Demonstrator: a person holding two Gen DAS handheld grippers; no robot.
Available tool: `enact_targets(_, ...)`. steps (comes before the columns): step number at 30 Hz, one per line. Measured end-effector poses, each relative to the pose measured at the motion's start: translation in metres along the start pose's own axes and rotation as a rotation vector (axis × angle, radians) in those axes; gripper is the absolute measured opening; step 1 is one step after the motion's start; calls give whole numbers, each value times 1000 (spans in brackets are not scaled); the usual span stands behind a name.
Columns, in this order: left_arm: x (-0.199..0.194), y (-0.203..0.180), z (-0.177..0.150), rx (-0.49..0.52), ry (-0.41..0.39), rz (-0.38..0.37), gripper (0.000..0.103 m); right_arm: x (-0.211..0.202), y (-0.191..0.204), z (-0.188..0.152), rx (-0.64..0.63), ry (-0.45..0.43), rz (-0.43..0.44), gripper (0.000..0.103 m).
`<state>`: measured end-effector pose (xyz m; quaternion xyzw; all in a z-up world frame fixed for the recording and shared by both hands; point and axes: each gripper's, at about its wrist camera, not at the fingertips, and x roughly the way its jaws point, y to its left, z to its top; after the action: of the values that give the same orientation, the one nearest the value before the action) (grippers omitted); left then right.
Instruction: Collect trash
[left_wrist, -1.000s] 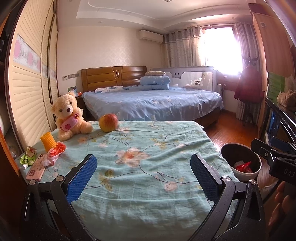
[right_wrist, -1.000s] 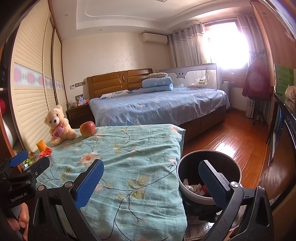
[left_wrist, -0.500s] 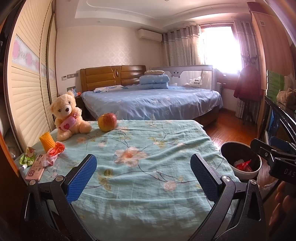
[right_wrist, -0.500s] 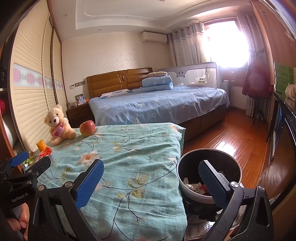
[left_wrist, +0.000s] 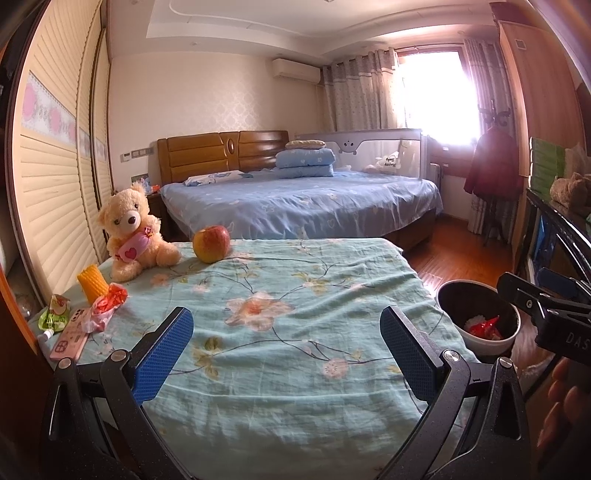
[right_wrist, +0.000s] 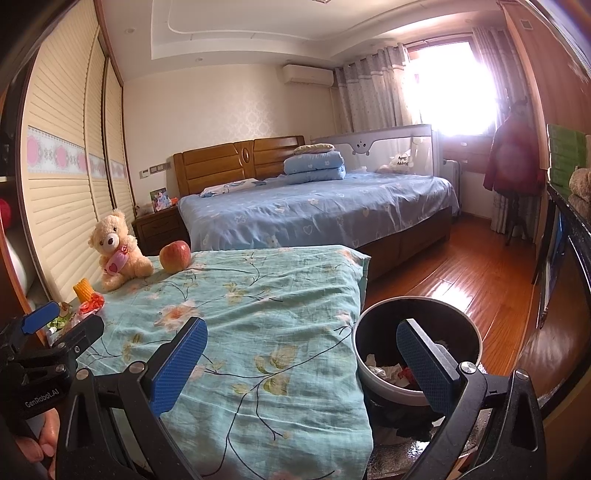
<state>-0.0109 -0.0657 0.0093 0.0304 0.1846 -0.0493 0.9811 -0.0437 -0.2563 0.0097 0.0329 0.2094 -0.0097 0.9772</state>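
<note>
While I hold both tools low over the near edge of the cloth (left_wrist: 295, 332), the left gripper (left_wrist: 286, 354) stands spread wide with nothing between its blue pads (left_wrist: 162, 354). The right gripper (right_wrist: 301, 363) is released just as wide and empty too — its right finger hangs over the bin (right_wrist: 476, 332), its left over the cloth.

The bin stands on the floor just beside the right edge of the cloth-covered surface. Inside I see crumpled white paper (right_wrist: 384, 369) and a red wrapper (left_wrist: 485, 326).

On my left, near the cloth's left edge, a pink phone (left_wrist: 70, 338) lies flat. A crumpled red-and-clear wrapper (left_wrist: 107, 306) rests against its far end, and a green pouch (left_wrist: 53, 314) lies just left of the phone, at the very edge. These are the loose scraps on the surface, well apart from the bin.

Just behind the wrapper stands a yellow corn toy (left_wrist: 92, 284). Farther back sits a teddy (left_wrist: 133, 232) with a pink heart sash, and an apple (left_wrist: 211, 243) beside it at the far edge.

Beyond the cloth is a bed (left_wrist: 303, 206) in blue sheets with a wooden headboard and folded quilts — then a bright window (left_wrist: 432, 96) with curtains.

A few fingers of my right hand (left_wrist: 561, 402) show at the left camera's right edge.
</note>
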Motion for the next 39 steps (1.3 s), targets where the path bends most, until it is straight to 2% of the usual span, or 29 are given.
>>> enact_targets(39,1,2,-3,2,10,-3,103,-2,2,0,1,5,6,103)
